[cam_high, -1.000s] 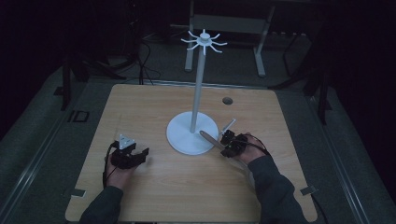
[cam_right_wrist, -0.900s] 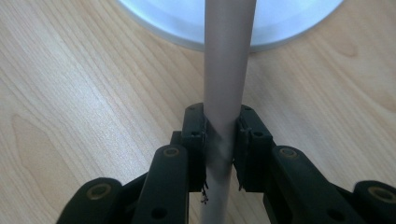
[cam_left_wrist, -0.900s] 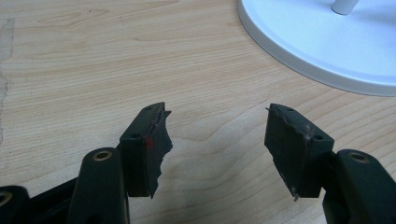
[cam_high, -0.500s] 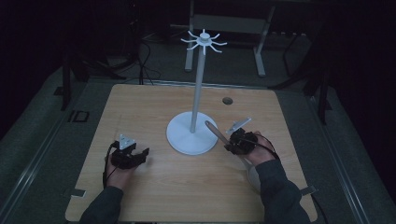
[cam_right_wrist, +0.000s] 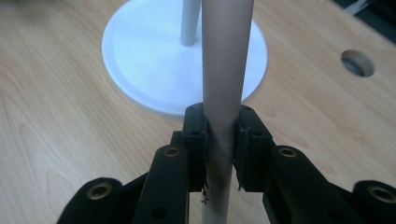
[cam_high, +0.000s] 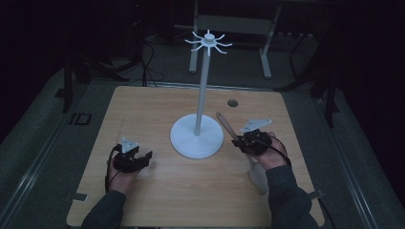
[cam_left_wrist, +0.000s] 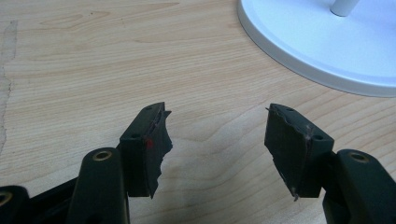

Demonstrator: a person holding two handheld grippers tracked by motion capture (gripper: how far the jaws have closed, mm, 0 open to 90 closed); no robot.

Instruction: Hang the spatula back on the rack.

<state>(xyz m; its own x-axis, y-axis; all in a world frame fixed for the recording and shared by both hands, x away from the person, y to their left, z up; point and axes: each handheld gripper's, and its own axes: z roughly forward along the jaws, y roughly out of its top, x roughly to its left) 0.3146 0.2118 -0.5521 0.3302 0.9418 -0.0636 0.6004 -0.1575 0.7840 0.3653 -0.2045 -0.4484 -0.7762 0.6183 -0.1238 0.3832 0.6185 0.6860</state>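
Note:
A tall white stand (cam_high: 203, 90) with a ring of hooks (cam_high: 208, 42) at its top rises from a round white base (cam_high: 197, 138) in the middle of the wooden table (cam_high: 157, 109). My right gripper (cam_high: 241, 141) is shut on the pale round handle (cam_high: 223, 123) of a utensil, just right of the base. The handle slants up and left, and its pale wider end (cam_high: 258, 175) hangs below the hand. In the right gripper view the pads (cam_right_wrist: 196, 128) press both sides of the handle (cam_right_wrist: 227, 46) in front of the base (cam_right_wrist: 144, 60). My left gripper (cam_high: 143, 160) rests low at the front left, open over bare wood (cam_left_wrist: 217, 121).
A small round hole (cam_high: 232, 102) sits in the tabletop behind the right gripper and is also in the right gripper view (cam_right_wrist: 357, 63). The stand's base (cam_left_wrist: 327, 42) lies beyond the left jaws. Dark floor, cables and frame legs surround the table.
My right gripper has lifted and drifted a little to the right with the utensil still clamped in it. The left gripper has stayed where it was.

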